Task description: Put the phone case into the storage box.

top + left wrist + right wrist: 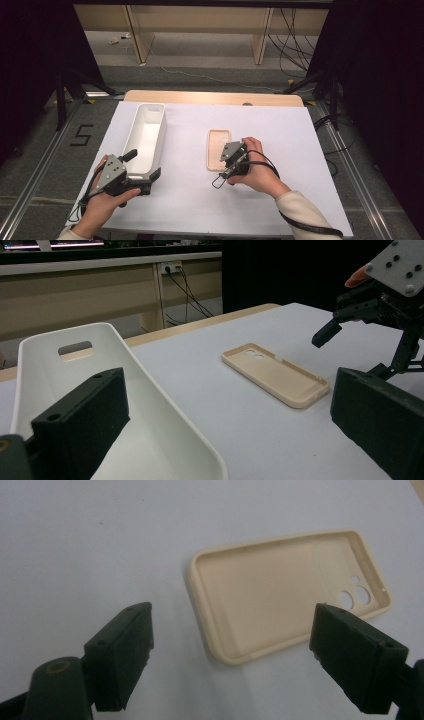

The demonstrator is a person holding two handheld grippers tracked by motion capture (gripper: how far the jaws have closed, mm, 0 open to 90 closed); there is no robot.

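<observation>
Now the right gripper (232,655) has its two black jaws spread wide, hanging just above the near end of the tan phone case (290,592). The case lies flat and open side up on the white table cover (280,130). Over on the left, the left gripper (142,172) is spread wide too, around the near end wall of the long white bin (147,132).

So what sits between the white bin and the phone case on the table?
Nothing: between the white bin and the phone case lies bare white table cover, as the high view and the left gripper view show.
</observation>
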